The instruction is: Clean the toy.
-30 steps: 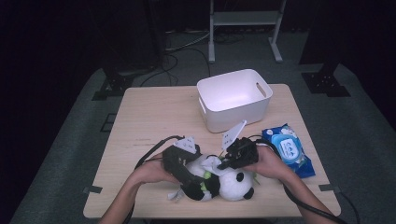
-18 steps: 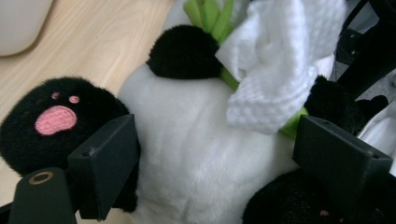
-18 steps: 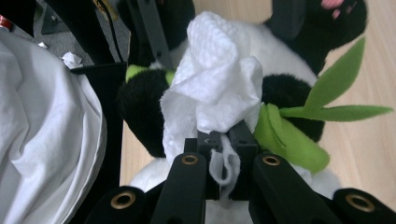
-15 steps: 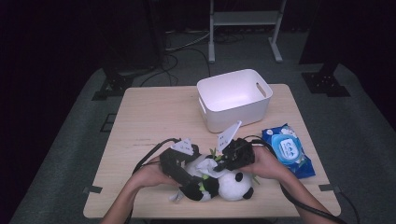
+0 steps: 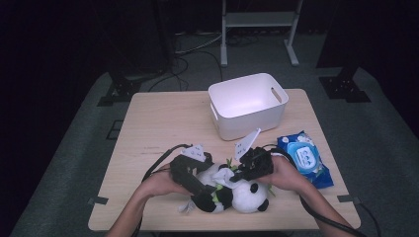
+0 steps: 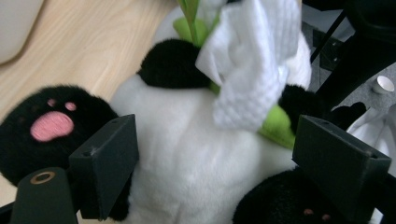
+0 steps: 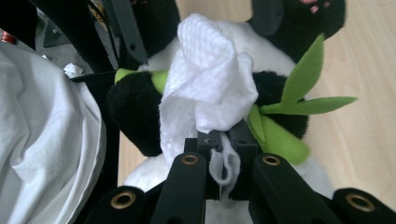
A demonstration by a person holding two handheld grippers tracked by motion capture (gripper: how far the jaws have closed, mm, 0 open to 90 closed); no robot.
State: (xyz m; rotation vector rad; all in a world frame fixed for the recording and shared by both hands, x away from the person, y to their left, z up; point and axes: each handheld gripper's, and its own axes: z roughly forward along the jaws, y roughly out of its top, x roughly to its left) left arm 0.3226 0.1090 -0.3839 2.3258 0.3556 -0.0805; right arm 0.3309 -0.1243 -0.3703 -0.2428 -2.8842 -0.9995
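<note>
Low in the centre of the high view, a plush panda (image 5: 232, 195) lies on the wooden table (image 5: 163, 123) with both hands working over it. The left gripper (image 5: 202, 190) sits at the panda's left side; in the left gripper view its two black jaws stand wide apart, flanking the white belly (image 6: 187, 158), and whether the pads press the fur cannot be told. Over the last second these jaws have drawn in a little, with the panda between them. The right gripper (image 5: 232, 178) comes in from the right, its jaws clamped tight on a white wipe (image 7: 205, 93) that bunches up over the panda's chest beside the green felt leaves (image 7: 303, 88). Compared with a second ago, both hands are almost where they were; the wipe sits slightly lower on the toy. The white bin (image 5: 247, 103) stands in the upper centre of the table, and the blue wipe pack (image 5: 306, 158) lies at the right edge, both unmoved.
</note>
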